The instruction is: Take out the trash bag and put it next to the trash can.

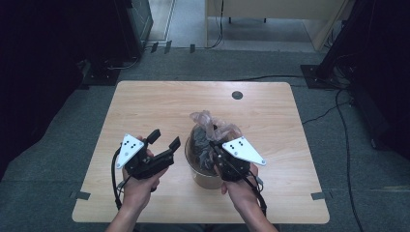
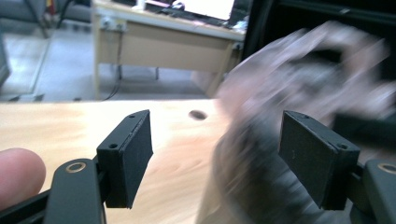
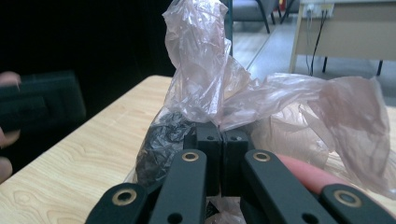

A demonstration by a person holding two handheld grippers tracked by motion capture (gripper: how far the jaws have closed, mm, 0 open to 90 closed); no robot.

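2 grippers on this: right gripper jaws pressed together pinching the plastic bag lining the bucket at table mid-front, left gripper jaws spread, empty, w/ nothing between; grab opposite bag edge next, pull evenly.

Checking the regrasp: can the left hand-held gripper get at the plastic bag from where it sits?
Probably yes. The left hand-held gripper is open with nothing between its jaws, and the plastic bag stands just beside it. The right hand-held gripper pinches the bag's other side.
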